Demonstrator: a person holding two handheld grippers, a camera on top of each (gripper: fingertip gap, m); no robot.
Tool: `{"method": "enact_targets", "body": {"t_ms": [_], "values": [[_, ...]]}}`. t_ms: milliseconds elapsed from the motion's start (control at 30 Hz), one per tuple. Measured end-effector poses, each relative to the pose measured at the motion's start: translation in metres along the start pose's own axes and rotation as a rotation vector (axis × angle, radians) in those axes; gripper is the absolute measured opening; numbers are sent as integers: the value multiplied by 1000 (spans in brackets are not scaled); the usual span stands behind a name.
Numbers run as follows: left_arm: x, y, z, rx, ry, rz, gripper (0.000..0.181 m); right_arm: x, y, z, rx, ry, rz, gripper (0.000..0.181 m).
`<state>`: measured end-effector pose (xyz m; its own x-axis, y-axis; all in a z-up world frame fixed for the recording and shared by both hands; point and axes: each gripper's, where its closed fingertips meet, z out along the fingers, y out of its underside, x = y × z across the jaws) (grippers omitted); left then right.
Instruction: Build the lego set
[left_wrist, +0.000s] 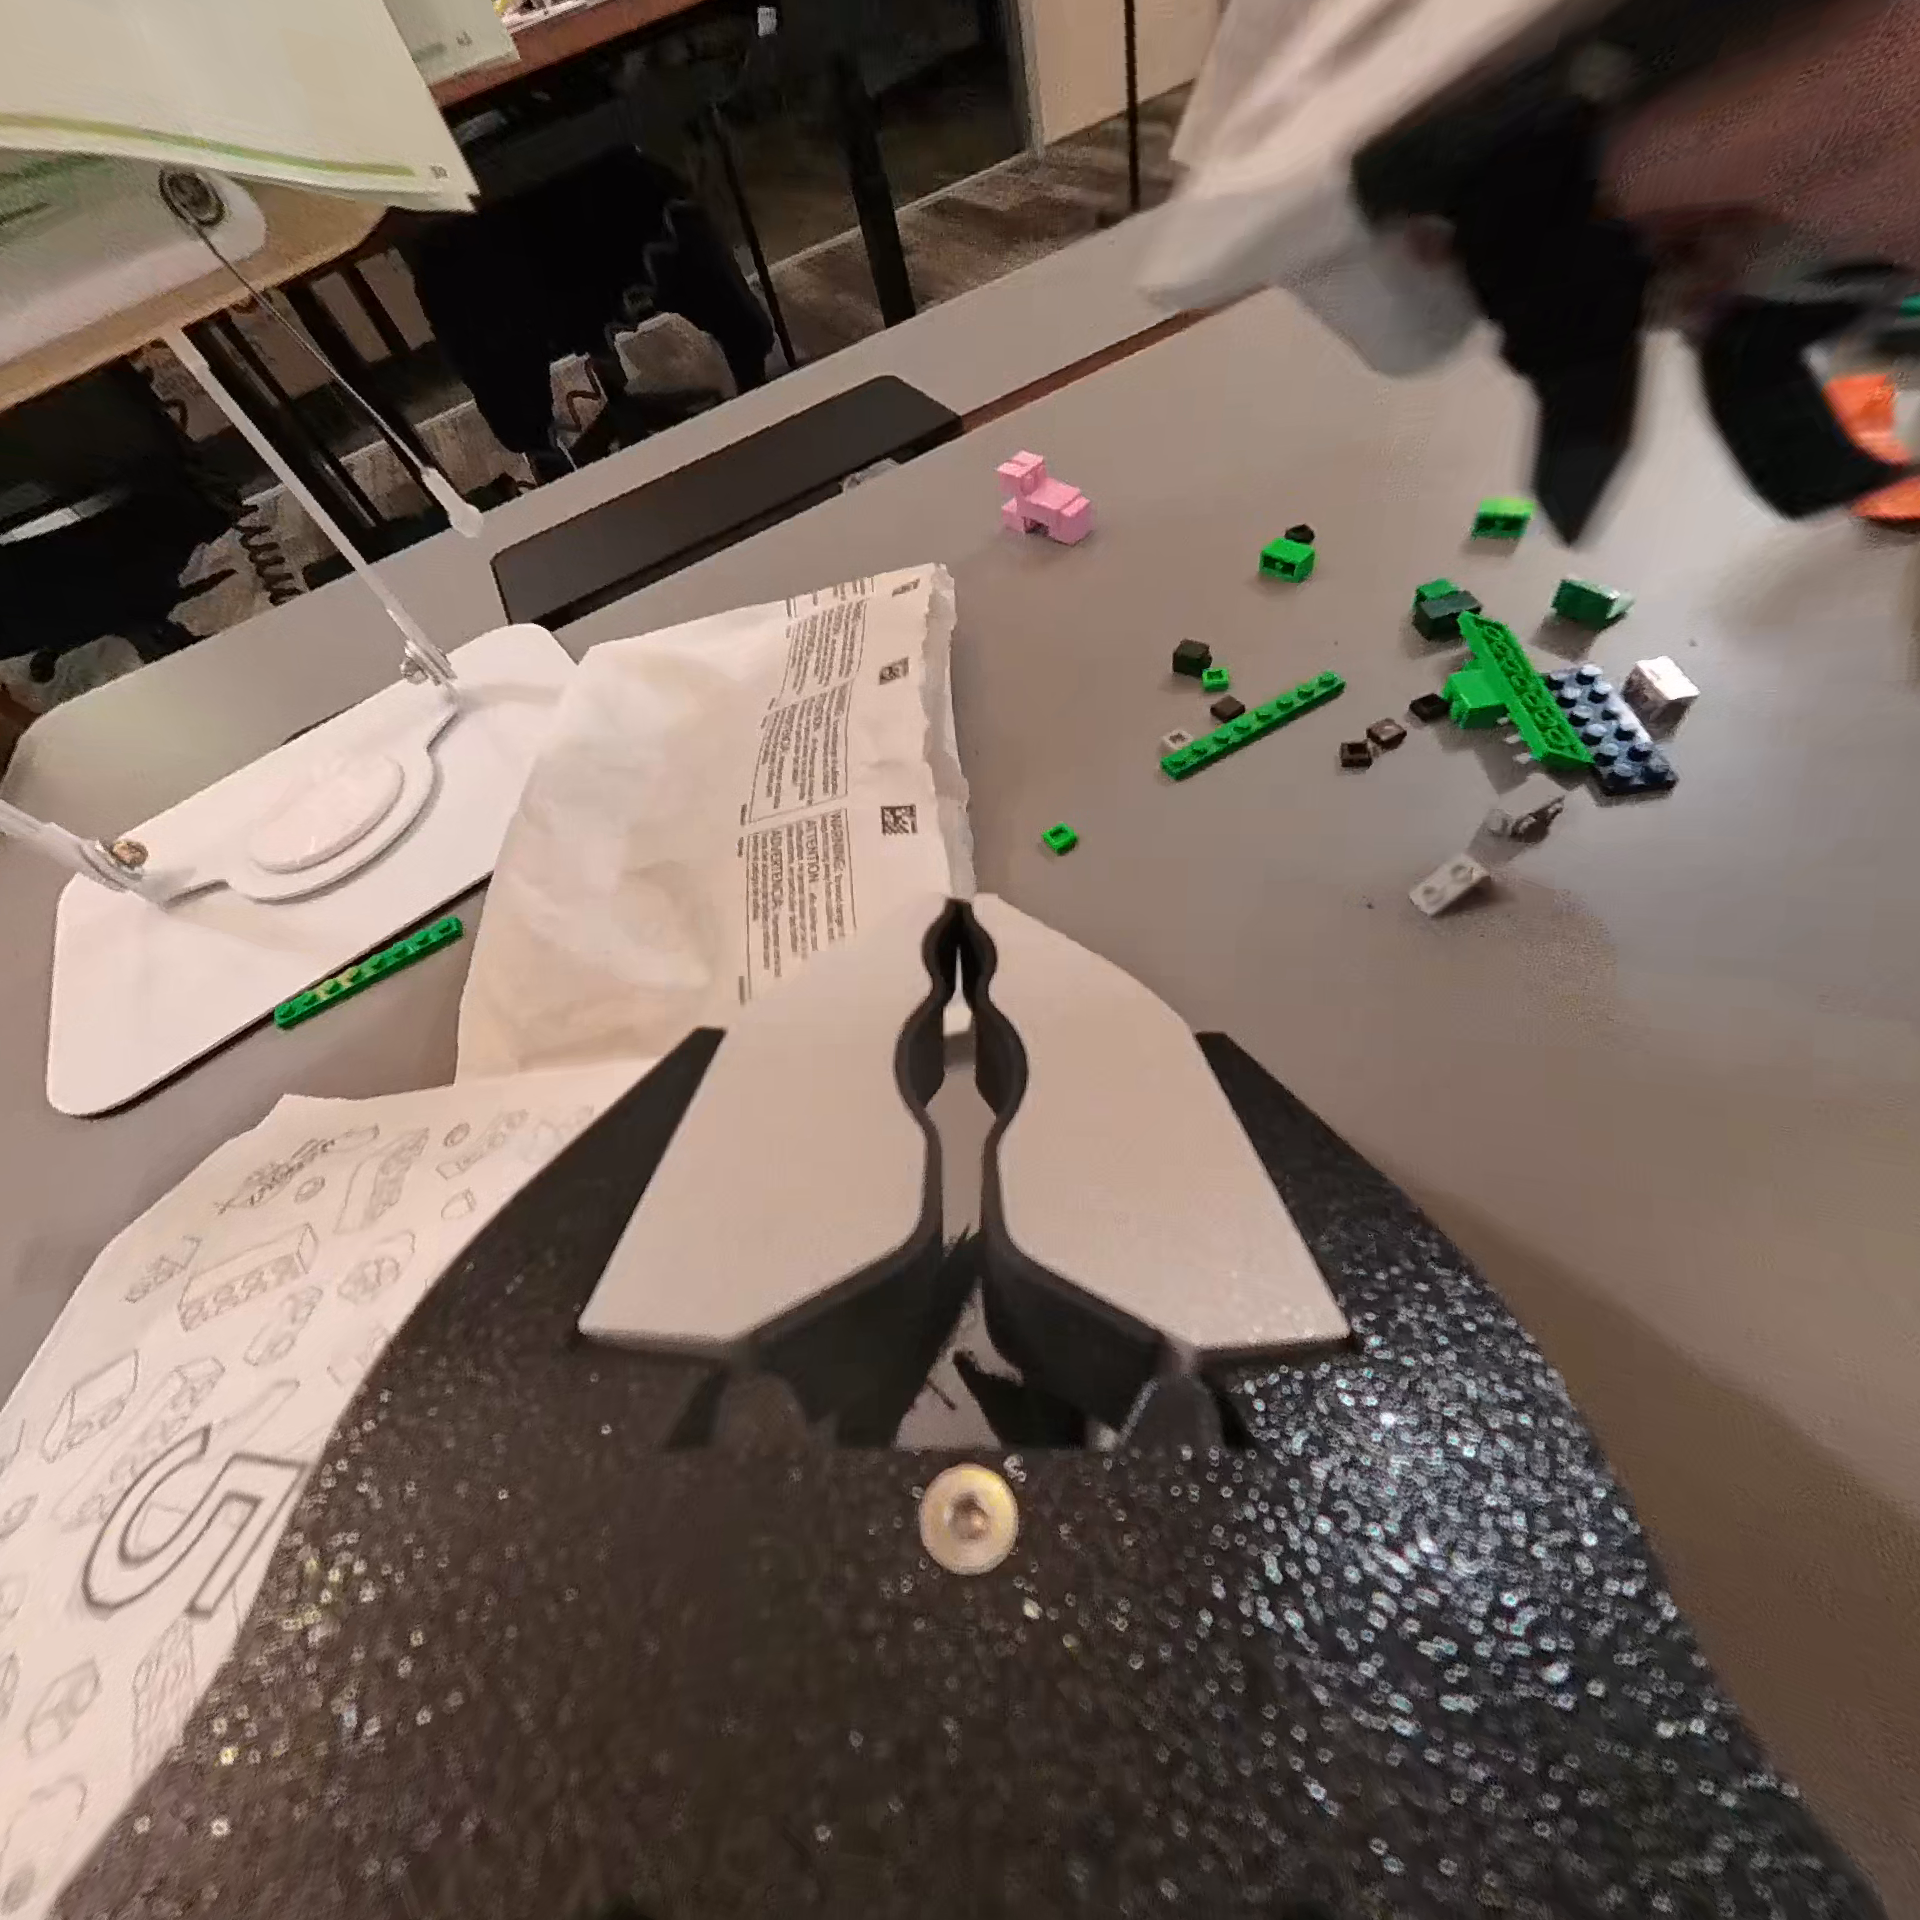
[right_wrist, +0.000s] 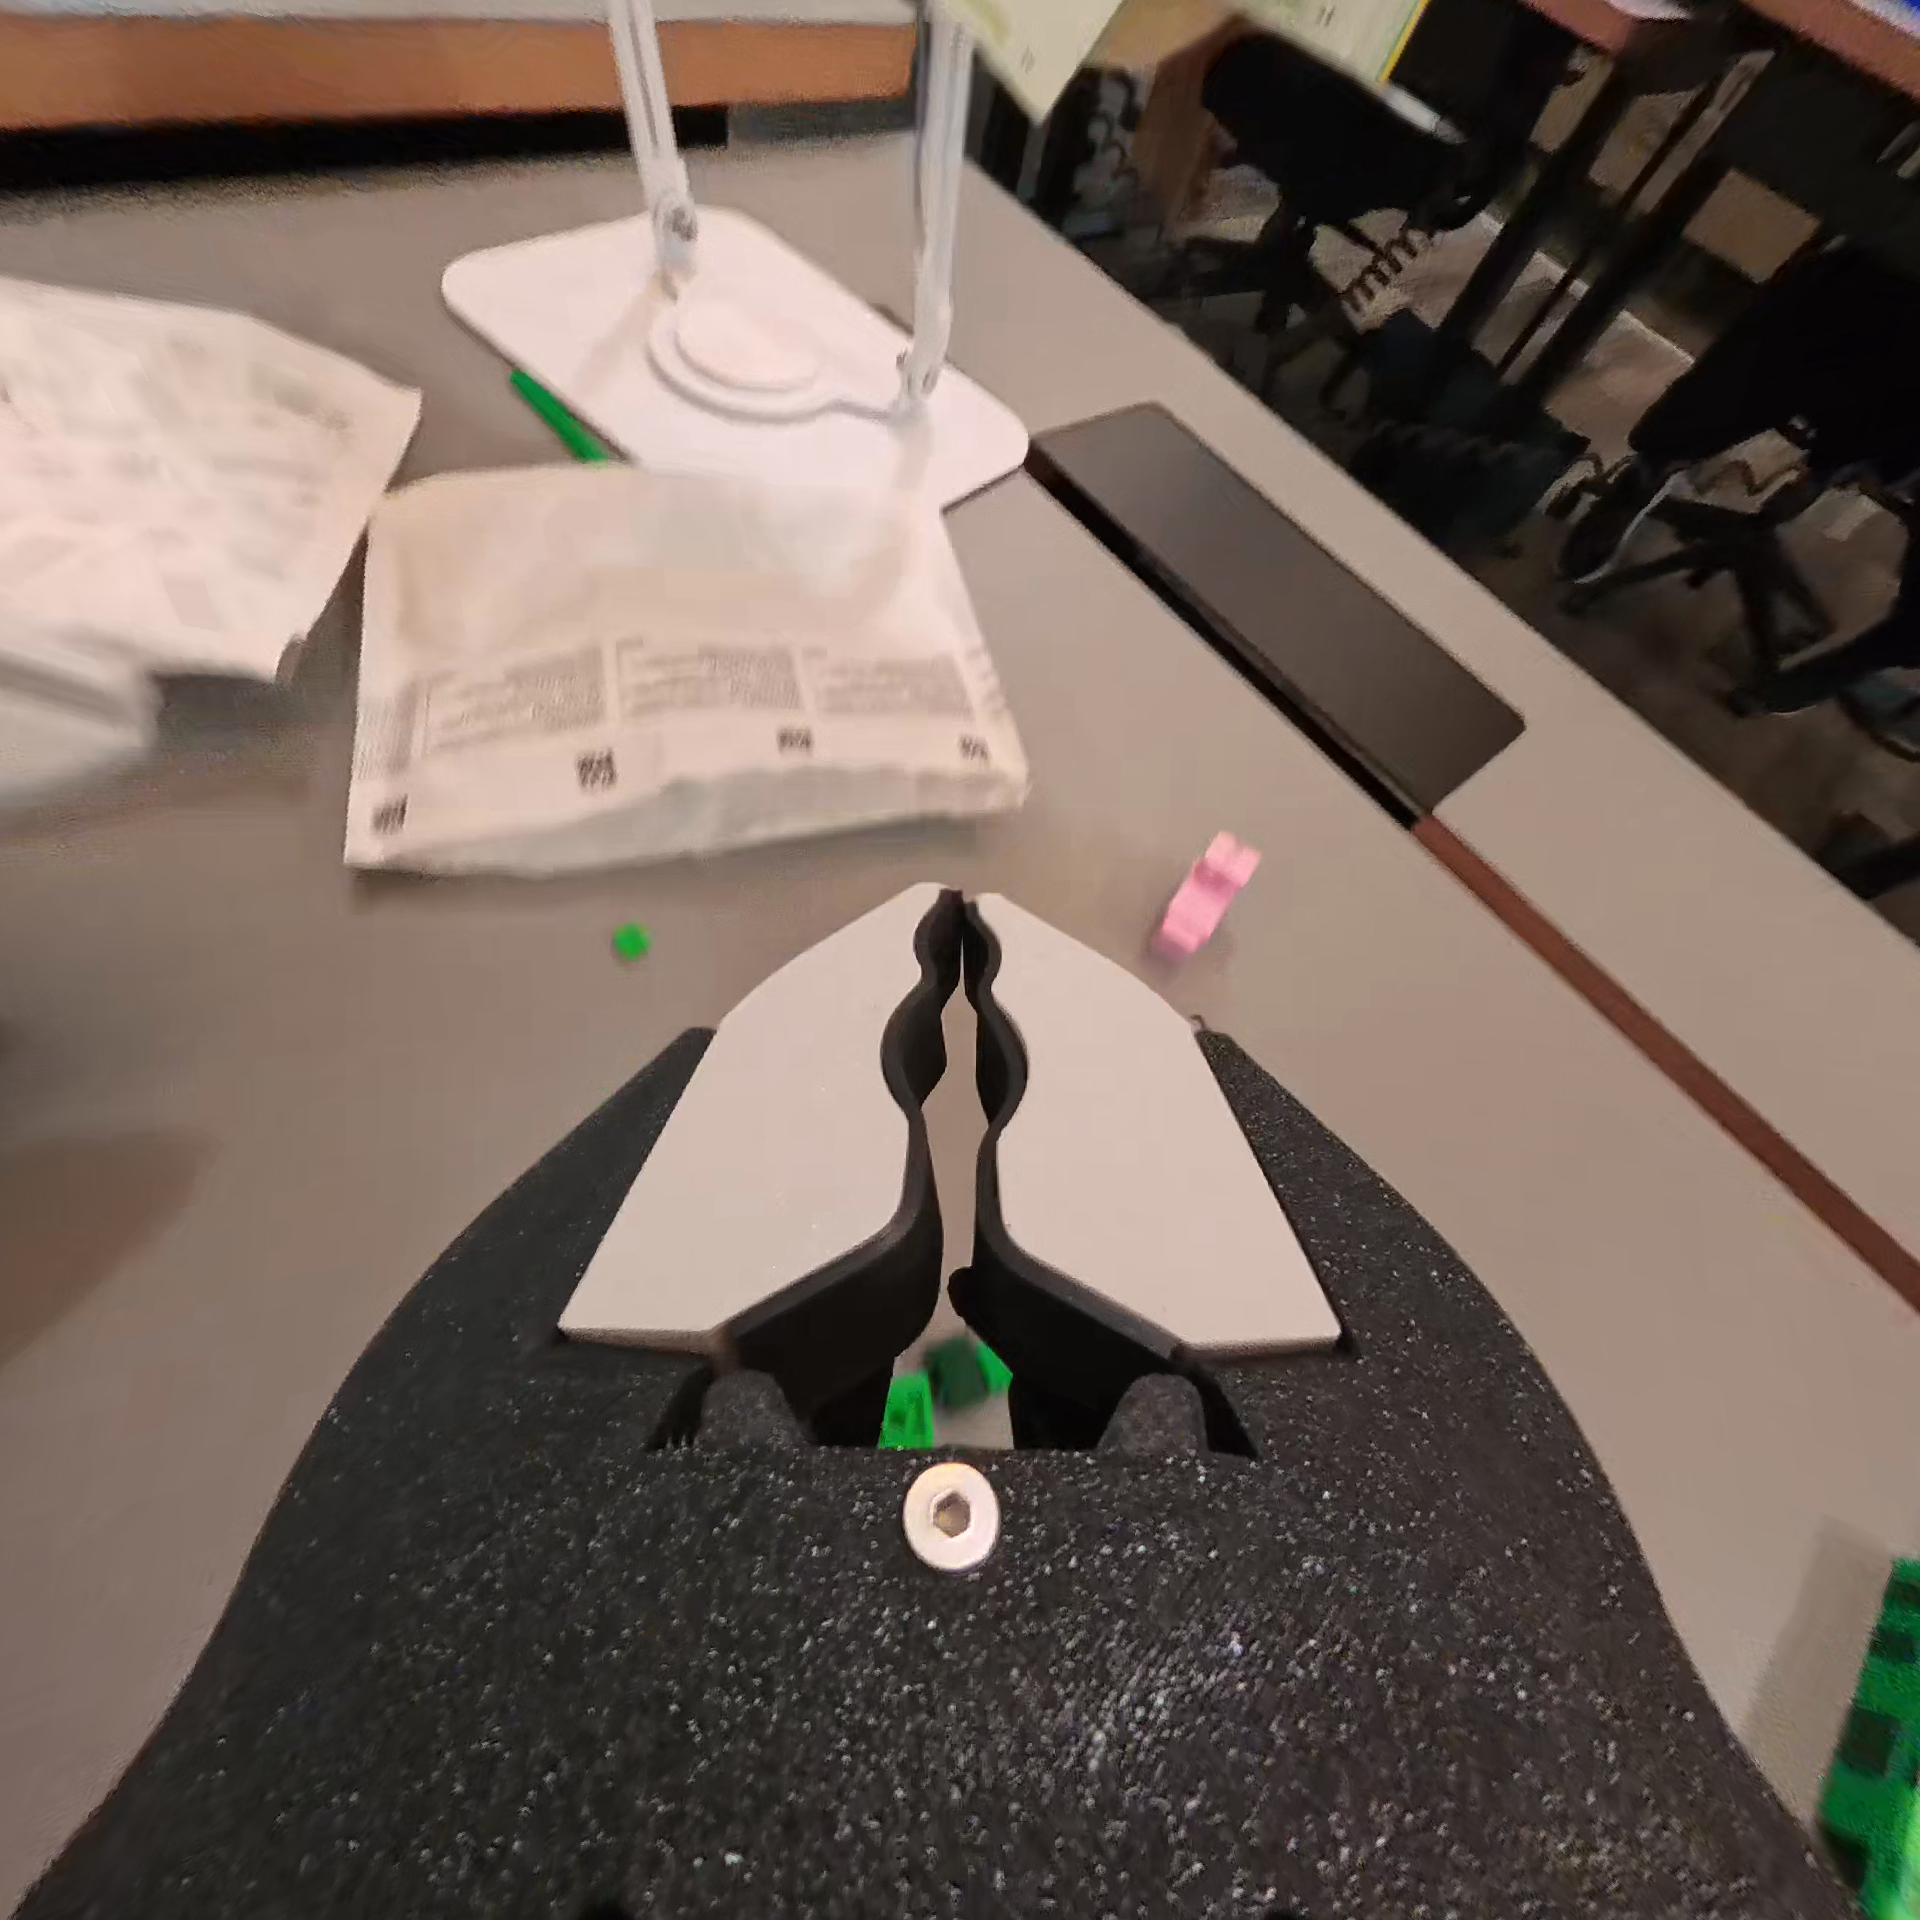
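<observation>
My left gripper (left_wrist: 964, 914) is shut and empty, above the grey table beside a white paper bag (left_wrist: 748, 800). Loose Lego pieces lie ahead to the right: a long green plate (left_wrist: 1252, 724), a green and dark blue assembly (left_wrist: 1558, 717), a pink pig (left_wrist: 1042, 502), a small green stud (left_wrist: 1059, 837) and grey pieces (left_wrist: 1455, 883). My right gripper (right_wrist: 958, 906) is shut and empty, held above the table; it shows blurred at the top right of the left wrist view (left_wrist: 1579, 488). Ahead of it lie the pig (right_wrist: 1205, 906), the green stud (right_wrist: 630, 941) and the paper bag (right_wrist: 665, 665). Green bricks (right_wrist: 940, 1387) show beneath it.
A white stand base (left_wrist: 249, 862) with thin legs sits at the left, a green plate (left_wrist: 369, 971) on its edge. A printed paper sheet (left_wrist: 208, 1351) lies under my left gripper. A black flat panel (right_wrist: 1278, 603) sits at the table's far edge. Chairs and desks stand beyond. Across from one pair of fingers to the other is roughly 15 cm. The green stud (right_wrist: 630, 941) is about 11 cm from my left fingertips. The left camera catches it too, in the left wrist view (left_wrist: 1060, 844).
</observation>
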<state>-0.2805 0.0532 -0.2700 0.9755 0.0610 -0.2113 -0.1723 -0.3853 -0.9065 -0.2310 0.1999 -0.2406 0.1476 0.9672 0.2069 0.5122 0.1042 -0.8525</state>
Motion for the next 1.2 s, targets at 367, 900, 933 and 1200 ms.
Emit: {"method": "enact_targets", "body": {"t_ms": [367, 900, 933, 1200], "values": [[-28, -49, 29, 271, 17, -65, 0, -55, 79, 7, -273, -419, -256, 26], [-13, -41, 24, 280, 122, -75, 0, -40, 93, 33, -615, -521, -498, 7], [-12, -40, 25, 274, 130, -78, 0, -33, 95, 32, -629, -498, -487, 7], [-17, -36, 27, 254, 130, -111, 0, 29, 122, 9, -716, -323, -329, 8]]}}
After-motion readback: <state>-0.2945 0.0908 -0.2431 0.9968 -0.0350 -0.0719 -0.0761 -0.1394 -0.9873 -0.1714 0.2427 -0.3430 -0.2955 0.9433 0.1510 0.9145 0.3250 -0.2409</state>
